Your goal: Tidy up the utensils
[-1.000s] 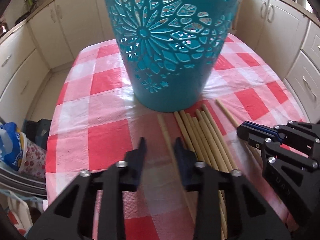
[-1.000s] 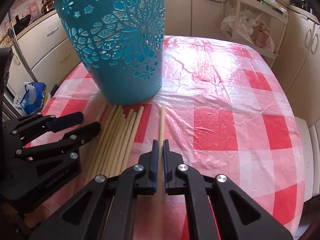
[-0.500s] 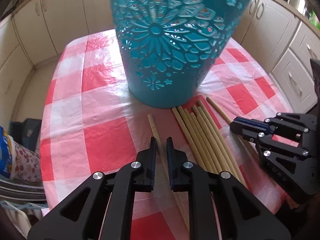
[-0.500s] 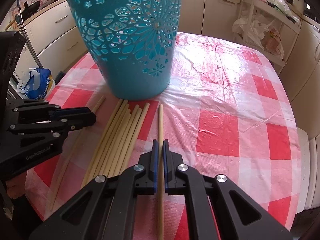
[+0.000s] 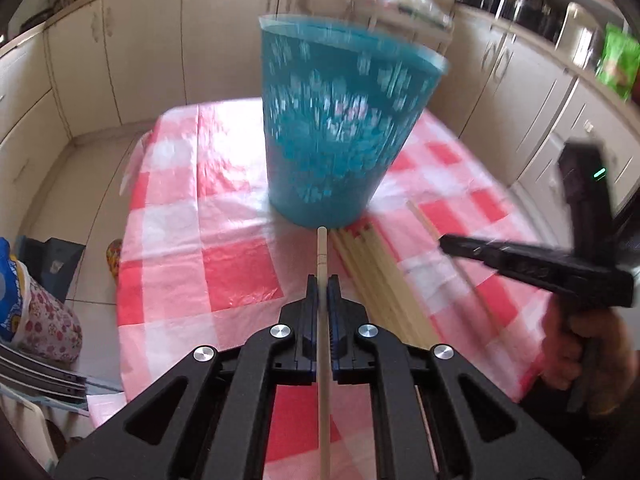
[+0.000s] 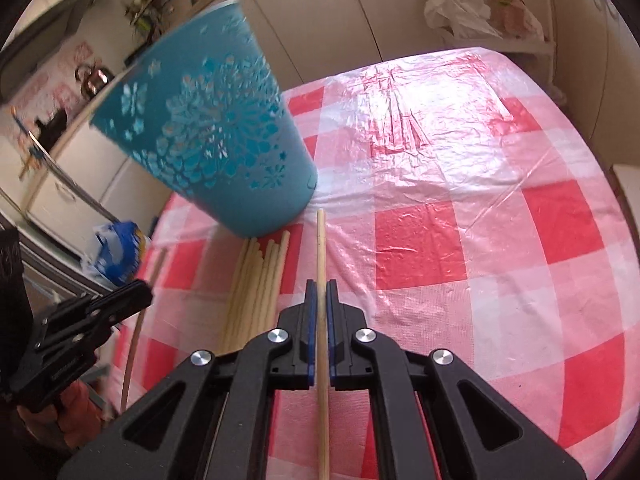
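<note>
**Lifting two sticks toward the teal basket**

Holding one wooden stick apiece, both tools are clenched. The left hand-held gripper pinches its stick partway along, so the shaft runs straight out between the blue pads and its far tip reads just short of the basket's foot. The right hand-held gripper grips a second stick the same way, with a long tail trailing back under the tool.

To do this step well, I judge each stick should be raised until its leading tip clears the rim, then tipped nose-down over the opening before the jaws loosen; the long free ends may swing and knock the wall, so slow wrists help. Taking turns would keep the two tools from crossing.

Beyond the pads, the remaining bundle of sticks lies on the checked bench, ends pointing at the basket, just left of the right tool's stick. Farthest off stands the teal basket, upright, its rim above both tips.
</note>
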Available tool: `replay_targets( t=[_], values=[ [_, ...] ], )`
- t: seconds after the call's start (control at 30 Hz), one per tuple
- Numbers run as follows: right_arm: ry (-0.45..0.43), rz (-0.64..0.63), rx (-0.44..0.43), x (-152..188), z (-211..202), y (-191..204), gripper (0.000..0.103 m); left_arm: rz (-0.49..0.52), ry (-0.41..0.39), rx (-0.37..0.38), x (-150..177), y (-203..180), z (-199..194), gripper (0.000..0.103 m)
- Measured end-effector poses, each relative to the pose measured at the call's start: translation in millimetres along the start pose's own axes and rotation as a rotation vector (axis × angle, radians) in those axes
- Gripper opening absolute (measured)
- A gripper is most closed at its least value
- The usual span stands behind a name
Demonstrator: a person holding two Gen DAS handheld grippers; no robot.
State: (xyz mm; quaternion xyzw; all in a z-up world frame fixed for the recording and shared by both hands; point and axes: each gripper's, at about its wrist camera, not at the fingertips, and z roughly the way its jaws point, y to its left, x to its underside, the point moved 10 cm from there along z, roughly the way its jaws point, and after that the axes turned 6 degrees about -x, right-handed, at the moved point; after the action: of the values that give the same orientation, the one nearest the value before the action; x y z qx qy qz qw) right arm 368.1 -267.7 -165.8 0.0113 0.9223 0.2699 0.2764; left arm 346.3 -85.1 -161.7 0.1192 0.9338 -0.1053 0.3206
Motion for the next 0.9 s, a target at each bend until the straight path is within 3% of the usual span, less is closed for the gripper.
replay_targets(
  t=[0.13, 0.3, 0.5, 0.67, 0.9],
  values=[
    [-0.045, 0.077, -0.061, -9, -8, -1, 0.005, -0.054, -0.161, 0.060, -39, 1, -55, 0.005],
    [-0.081, 0.114, -0.092, -18, -12, 3, 0.005, -0.084, -0.383, 0.086, -115, -3, -108, 0.005],
    [-0.092, 0.120, -0.086, -15, -13, -3, 0.005, -0.161, -0.573, 0.074, -206, -1, -120, 0.005],
    [-0.101, 0.131, -0.075, -14, -14, -11, 0.005, -0.206, -0.628, 0.020, -250, 2, -95, 0.005],
    [-0.092, 0.126, -0.057, -12, -9, -14, 0.005, -0.233, -0.602, -0.057, -265, 9, -31, 0.005]
  ],
)
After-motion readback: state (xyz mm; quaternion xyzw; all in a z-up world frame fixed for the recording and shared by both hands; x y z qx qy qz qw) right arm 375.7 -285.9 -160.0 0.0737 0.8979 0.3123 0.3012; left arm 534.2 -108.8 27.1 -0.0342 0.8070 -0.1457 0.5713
